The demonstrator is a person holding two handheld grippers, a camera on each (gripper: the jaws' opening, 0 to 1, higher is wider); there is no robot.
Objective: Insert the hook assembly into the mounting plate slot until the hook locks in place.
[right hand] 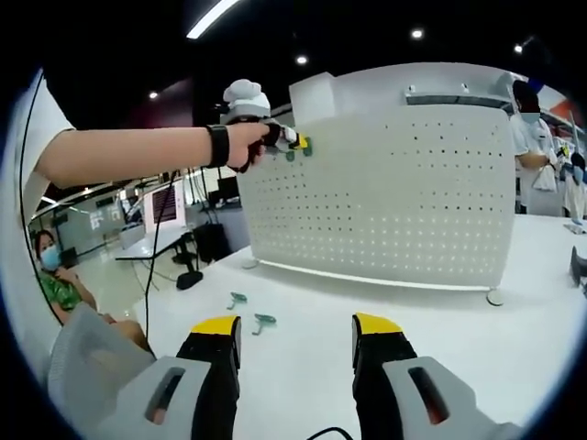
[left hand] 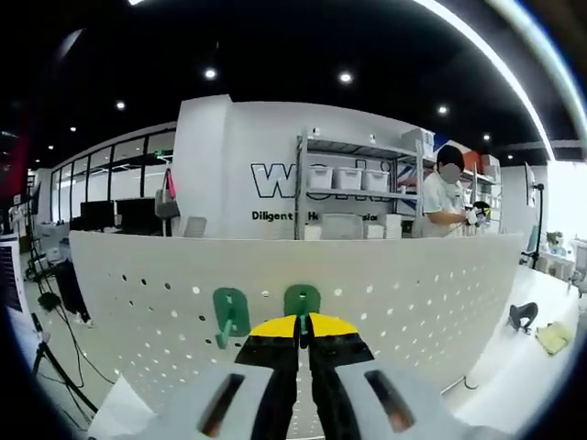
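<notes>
The left gripper view sits right up against the white pegboard (left hand: 385, 284), facing it squarely, its jaws nearly touching the board. The right gripper view stands well back from the pegboard (right hand: 394, 192), low over the table (right hand: 303, 367), facing it at an angle. Both views share the pegboard's front face, where the left gripper (right hand: 298, 143) meets it.

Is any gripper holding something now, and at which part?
The left gripper is shut on a green hook at its lower end, against the white pegboard. The right gripper is open and holds nothing.
</notes>
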